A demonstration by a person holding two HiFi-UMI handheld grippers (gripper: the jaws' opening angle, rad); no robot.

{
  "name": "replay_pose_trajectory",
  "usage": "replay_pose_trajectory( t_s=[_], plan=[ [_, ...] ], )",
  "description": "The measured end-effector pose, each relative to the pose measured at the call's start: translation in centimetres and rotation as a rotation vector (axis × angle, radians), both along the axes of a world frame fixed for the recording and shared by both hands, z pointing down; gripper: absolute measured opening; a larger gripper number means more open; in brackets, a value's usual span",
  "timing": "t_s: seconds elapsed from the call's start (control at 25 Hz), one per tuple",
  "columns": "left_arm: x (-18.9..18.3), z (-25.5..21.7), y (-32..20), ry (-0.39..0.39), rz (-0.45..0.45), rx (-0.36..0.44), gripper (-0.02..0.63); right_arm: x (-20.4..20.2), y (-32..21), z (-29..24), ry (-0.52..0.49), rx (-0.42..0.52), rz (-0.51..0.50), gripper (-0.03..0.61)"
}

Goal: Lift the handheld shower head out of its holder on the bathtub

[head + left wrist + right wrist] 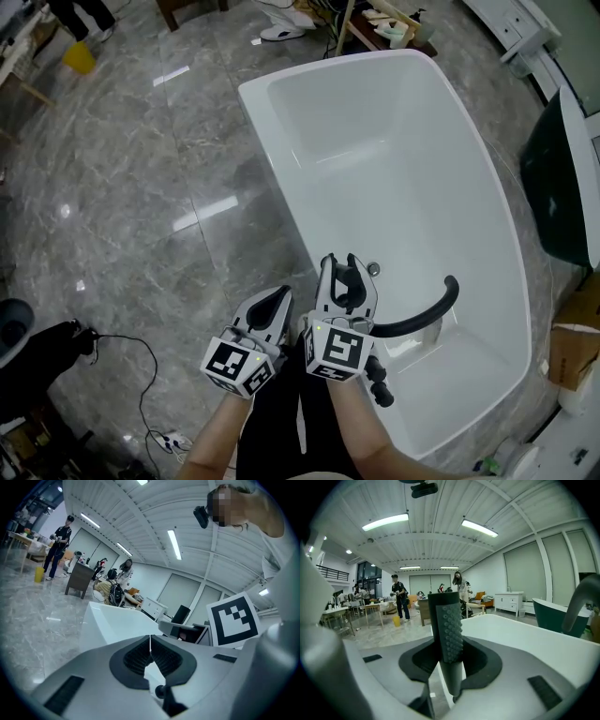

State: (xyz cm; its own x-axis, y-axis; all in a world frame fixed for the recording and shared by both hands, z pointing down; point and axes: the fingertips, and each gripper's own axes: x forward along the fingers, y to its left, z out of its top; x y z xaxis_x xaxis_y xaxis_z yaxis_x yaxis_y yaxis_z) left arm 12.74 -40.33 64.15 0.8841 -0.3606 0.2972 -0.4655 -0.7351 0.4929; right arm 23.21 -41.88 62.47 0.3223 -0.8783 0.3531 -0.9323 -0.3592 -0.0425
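The right tool [345,274] is clenched on the dark, studded shower head [446,630], which stands upright between its pads at the near end of the white bathtub [394,159]. A curved black spout [427,314] lies just to its right. The left tool [272,305], just to the left, is clenched shut on nothing.

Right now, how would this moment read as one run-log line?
right gripper: shut on shower head, held upright | left gripper: shut, empty | bathtub: ahead of both grippers
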Motion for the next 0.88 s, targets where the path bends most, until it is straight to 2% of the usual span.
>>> replay_pose_trajectory(
  t_s=[0.32, 0.56, 0.88],
  plan=[
    [-0.5, -4.4, 0.5, 0.02, 0.027, 0.051, 0.014, -0.5, 0.9, -4.4, 0.018, 0.032, -0.038, 0.132],
    [-0.9, -7.4, 2.1, 0.057, 0.034, 0.026, 0.014, -1.1, 1.8, -7.7, 0.04, 0.043, -0.082, 0.132],
    [-0.9, -11.4, 2.9, 0.05, 0.036, 0.072, 0.014, -1.3, 2.4, -12.0, 0.039, 0.066, -0.136, 0.132]
  ],
)
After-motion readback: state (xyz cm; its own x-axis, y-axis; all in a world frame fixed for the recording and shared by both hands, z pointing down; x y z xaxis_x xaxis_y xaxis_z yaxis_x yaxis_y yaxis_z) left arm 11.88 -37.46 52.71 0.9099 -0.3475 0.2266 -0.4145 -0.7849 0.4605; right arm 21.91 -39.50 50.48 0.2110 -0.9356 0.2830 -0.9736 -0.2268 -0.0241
